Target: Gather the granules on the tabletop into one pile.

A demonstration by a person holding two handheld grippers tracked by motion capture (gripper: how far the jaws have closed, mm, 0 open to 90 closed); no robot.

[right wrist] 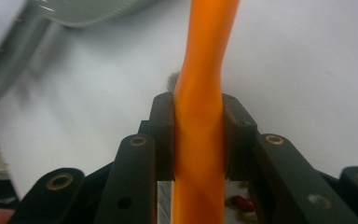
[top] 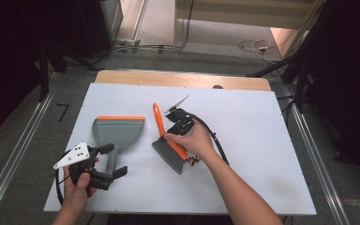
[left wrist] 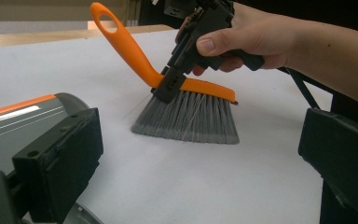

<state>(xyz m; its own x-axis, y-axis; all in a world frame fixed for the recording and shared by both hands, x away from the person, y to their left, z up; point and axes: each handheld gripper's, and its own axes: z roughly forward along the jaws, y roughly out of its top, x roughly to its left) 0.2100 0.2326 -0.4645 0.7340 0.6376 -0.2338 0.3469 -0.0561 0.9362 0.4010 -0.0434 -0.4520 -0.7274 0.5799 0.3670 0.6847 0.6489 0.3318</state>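
Note:
A hand brush (top: 168,153) with an orange handle (left wrist: 121,39) and grey bristles (left wrist: 191,119) stands tilted at the table's middle, its bristle tips on the white surface. My right gripper (top: 169,135) is shut on the orange handle (right wrist: 200,70) just above the bristles, also visible from the left gripper view (left wrist: 170,86). A grey dustpan (top: 118,132) with an orange lip lies flat to the brush's left, handle pointing toward the person. My left gripper (top: 116,160) sits at that handle, jaws wide open (left wrist: 200,158), one finger (left wrist: 58,161) beside the pan (left wrist: 23,123).
The white tabletop (top: 262,140) has bare room at the right and far side. A few small red bits (top: 194,161) lie by the brush near the right hand (right wrist: 240,203). The right gripper's black cable (top: 218,140) loops over the table.

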